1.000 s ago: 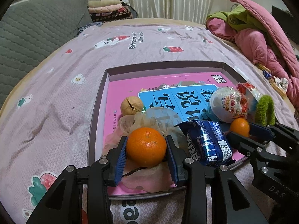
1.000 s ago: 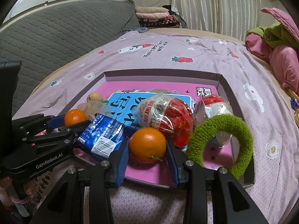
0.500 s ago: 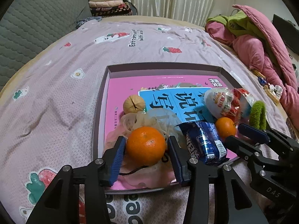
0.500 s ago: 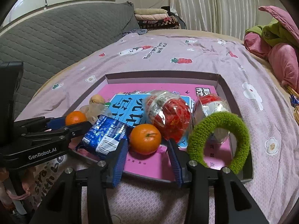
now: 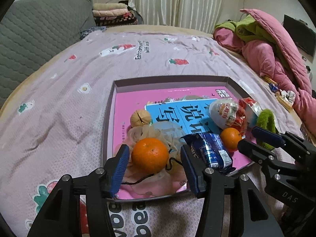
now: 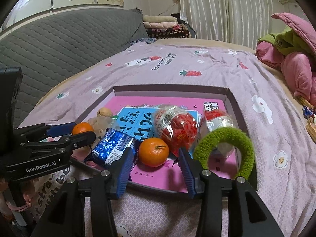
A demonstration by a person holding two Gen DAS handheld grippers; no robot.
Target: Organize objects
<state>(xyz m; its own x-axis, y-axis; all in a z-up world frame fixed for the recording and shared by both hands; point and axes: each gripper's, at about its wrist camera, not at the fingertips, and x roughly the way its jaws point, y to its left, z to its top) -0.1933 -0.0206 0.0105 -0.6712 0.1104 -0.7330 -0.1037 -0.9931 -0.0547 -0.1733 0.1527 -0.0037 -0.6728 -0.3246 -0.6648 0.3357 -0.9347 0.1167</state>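
Two tangerines lie in the shallow box lid (image 5: 110, 118) on the bedspread (image 5: 79, 69), one framed by each tool; in the left wrist view the left gripper (image 5: 155, 160) fills the lower middle of the frame, its blue pads standing clear on either side of the larger tangerine (image 5: 150, 155), which rests on a pale mesh pouch (image 5: 156, 130) at the lid's near edge; the jaws have just been opening, with a gap at each side of the fruit, so nothing is gripped. In the right wrist view the right gripper (image 6: 156, 164) sits at the lower middle, its jaws likewise part open and lately widened; the smaller tangerine (image 6: 153, 155) lies on the pink floor of the lid between the pads, not pressed by either. Left of that fruit is a blue foil snack packet (image 6: 112, 148); behind it, at centre frame, a red-and-clear wrapped egg (image 6: 175, 126), with a second wrapped egg (image 6: 216, 121) to the right; a fuzzy green ring (image 6: 227, 150) stands upright at the lower right corner of the lid. A walnut (image 5: 140, 118) lies further back on the left side of the lid, beside a blue booklet (image 5: 177, 112). A pink quilt (image 5: 276, 49) is heaped at the upper right.
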